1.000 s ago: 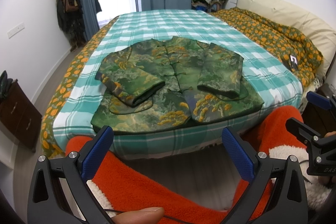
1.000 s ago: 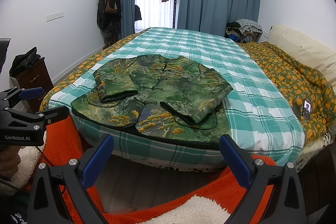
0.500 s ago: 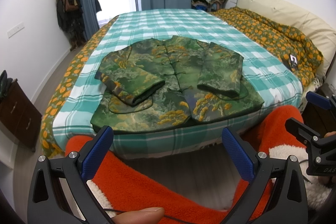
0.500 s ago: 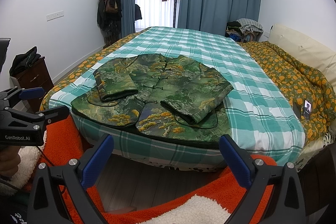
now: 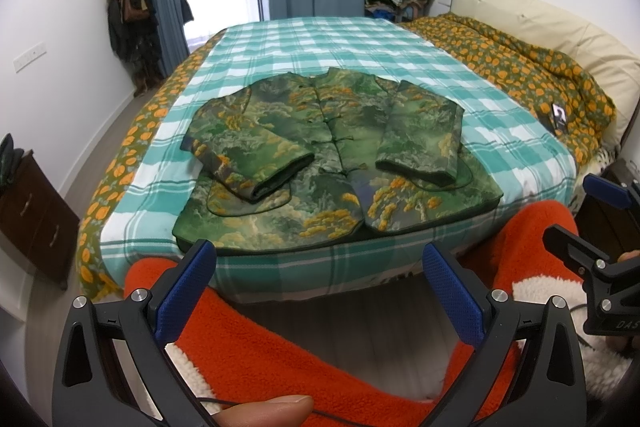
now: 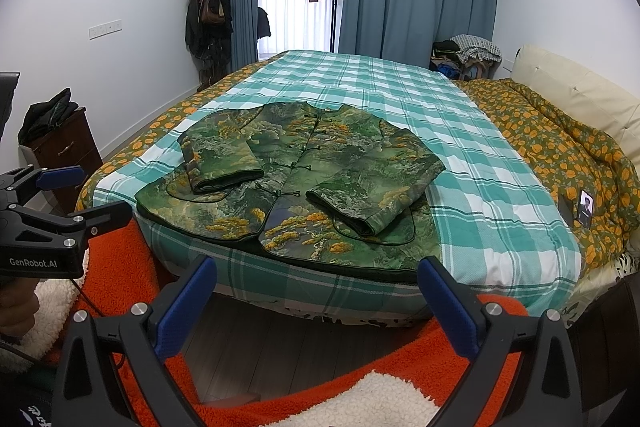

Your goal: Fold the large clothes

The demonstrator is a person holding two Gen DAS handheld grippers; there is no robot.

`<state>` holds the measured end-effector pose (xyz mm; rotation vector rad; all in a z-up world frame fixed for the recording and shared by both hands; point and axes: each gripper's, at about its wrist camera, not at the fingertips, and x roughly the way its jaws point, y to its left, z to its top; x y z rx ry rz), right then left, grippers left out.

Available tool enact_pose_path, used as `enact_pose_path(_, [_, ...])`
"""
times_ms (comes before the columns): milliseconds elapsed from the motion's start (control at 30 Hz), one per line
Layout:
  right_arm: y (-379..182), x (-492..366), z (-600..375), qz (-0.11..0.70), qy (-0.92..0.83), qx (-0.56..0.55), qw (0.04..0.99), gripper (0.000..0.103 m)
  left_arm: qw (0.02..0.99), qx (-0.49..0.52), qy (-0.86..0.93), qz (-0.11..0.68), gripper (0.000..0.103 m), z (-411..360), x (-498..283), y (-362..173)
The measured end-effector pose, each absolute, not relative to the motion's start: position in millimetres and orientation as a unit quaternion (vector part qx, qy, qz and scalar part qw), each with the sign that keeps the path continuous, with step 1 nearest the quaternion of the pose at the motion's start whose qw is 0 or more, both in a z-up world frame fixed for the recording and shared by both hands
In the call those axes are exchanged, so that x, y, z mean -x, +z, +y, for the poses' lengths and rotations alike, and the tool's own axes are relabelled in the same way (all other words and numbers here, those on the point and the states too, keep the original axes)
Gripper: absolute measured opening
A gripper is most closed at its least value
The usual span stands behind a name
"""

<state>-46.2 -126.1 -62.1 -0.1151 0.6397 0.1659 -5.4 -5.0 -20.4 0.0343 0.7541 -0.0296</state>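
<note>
Green brocade jacket (image 5: 336, 163) lies on the bed (image 5: 500, 143); both grippers (image 5: 320, 263) (image 6: 316, 275) gape empty.

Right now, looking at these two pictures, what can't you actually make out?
- Back of the green-and-gold patterned padded jacket: it lies face up on the teal checked bedspread, both views.
- Small dark card with a portrait on the orange-flowered quilt: too small to read.
- Dark wooden drawer chest: cut off by the fisheye edge, left view.
- Open right tongs: bases cropped at the bottom.
</note>
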Motion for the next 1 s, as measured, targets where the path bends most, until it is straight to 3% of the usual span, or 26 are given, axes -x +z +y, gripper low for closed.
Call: enact_pose_path(1000, [-62.6,46.0,-126.2,0.316,0.081,0.057,0.944,0.102,0.929,-0.017,-0.014,0.37,0.103,-5.2,5.7,-20.2])
